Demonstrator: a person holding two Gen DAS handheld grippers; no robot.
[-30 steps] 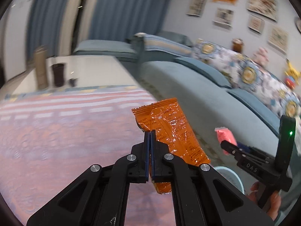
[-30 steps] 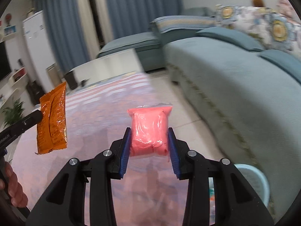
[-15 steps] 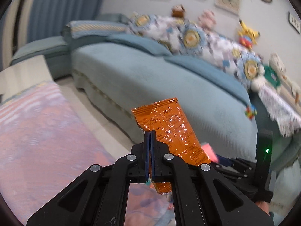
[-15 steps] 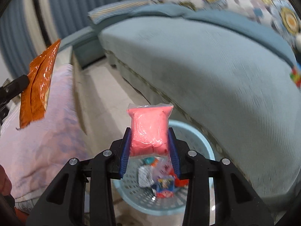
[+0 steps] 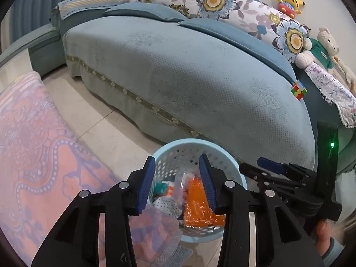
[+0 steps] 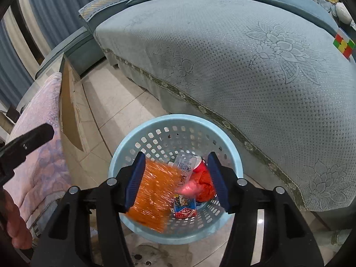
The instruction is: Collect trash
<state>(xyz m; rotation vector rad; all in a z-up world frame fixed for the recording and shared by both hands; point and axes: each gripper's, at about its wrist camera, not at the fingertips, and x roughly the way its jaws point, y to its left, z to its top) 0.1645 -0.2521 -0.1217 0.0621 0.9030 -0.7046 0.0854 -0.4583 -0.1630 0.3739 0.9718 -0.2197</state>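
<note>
- Both packets have been released since the earlier frames — the orange wrapper (image 6: pixel 153 191) and pink pouch (image 6: pixel 189 189) now lie in the blue basket (image 6: pixel 178 120).
- Light, crinkly, slippery film is judged; edges suit pinching.
- Left gripper (image 5: pixel 175 184) and right gripper (image 6: pixel 175 180) are spread, empty — sofa (image 6: pixel 244 55) at 12 o'clock.

Home living room, sofa (image 5: pixel 189 84), plush toys (image 5: pixel 320 46), rug (image 5: pixel 33 146)

A pale tiled floor (image 6: pixel 115 102) carries a light blue perforated basket (image 6: pixel 155 131) standing just beside a teal sofa (image 6: pixel 244 71) on the right, with a pink rug-covered surface (image 5: pixel 44 155) at left.
</note>
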